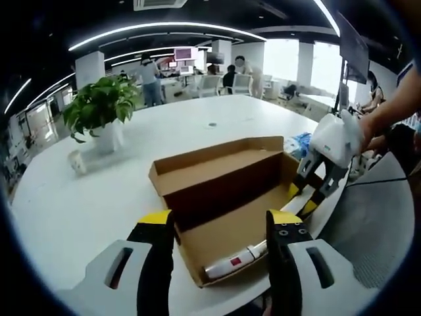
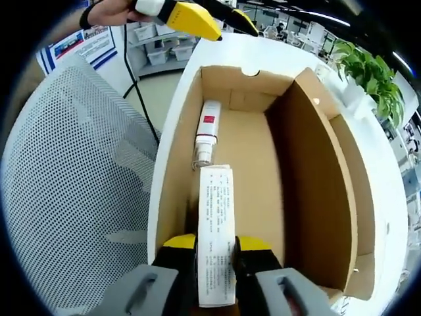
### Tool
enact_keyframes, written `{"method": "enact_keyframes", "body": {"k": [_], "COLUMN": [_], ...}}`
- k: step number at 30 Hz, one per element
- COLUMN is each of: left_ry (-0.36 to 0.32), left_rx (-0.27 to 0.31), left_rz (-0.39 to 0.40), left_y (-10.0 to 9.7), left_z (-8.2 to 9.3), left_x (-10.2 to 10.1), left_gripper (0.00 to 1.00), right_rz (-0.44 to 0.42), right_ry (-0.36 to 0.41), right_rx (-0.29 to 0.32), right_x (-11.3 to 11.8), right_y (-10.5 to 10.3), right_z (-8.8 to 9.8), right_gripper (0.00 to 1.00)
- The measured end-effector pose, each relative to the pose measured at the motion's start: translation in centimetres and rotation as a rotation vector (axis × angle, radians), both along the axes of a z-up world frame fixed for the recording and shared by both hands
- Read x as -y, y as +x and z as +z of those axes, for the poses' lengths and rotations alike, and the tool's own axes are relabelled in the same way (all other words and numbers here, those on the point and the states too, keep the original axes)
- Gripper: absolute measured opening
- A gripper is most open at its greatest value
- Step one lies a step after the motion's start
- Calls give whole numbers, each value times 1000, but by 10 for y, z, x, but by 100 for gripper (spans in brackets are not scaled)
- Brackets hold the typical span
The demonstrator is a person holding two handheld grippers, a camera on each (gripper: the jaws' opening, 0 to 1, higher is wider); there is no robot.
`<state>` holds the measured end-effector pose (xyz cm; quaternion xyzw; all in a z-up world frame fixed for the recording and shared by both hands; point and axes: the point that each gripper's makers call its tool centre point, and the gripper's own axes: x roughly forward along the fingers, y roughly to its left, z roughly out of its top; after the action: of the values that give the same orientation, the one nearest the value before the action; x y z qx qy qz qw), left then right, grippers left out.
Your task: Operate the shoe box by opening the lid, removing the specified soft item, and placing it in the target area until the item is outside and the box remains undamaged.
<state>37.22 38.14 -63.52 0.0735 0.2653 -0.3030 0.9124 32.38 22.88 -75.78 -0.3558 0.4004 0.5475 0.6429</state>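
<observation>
on the white round table [image 1: 85,217] the box [image 1: 217,191] lies open, lid folded back toward twelve o'clock in the left gripper view. the right gripper [image 2: 216,260], seen in its own view, has its jaws closed on a flat white carton [image 2: 216,230] printed with small text, gripped by its two long faces near the low end, the rest of it sticking out over the box floor. at twelve o'clock from the carton a white tube [image 2: 206,135] with a red label lies on the cardboard, cap end almost touching the carton's far edge.

the left gripper [image 1: 220,230] hovers at the box's near wall, jaws well apart, nothing between them; the tube [image 1: 235,262] lies just inside that wall between the tips. the right gripper [image 1: 316,191] dips in at three o'clock.

i'd guess the carton is light, thin card that dents if squeezed hard, so a gentle pinch across the faces suits it. the tube looks soft and smooth, likely to roll or slip; taking it mid-body across the label seems safest. the box walls are thin and flex easily, so lifts should go straight up, clear of them.
</observation>
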Motion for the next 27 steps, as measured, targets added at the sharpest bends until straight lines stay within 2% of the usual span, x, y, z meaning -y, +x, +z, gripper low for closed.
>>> {"method": "enact_keyframes", "body": {"k": [3,7,18,27], "left_ry": [1,3,7,-2], "left_rx": [-6,-9,-3,-8], "left_rz": [3,-2,-22,-43], "left_y": [-1,-3,2,3], "left_z": [-1,-2,0,1], "left_x": [-1,1,12,22], "left_gripper": [56,56,56,56], "right_rz": [-15,-58,-66,-77], "right_ry": [15,65,100,140], "right_rx": [27,16,60,113], "right_x": [0,-3,-4,-4], "right_y": [6,8,13,20], "right_z": [7,17,44,76], "right_gripper": [16,16,16,16]}}
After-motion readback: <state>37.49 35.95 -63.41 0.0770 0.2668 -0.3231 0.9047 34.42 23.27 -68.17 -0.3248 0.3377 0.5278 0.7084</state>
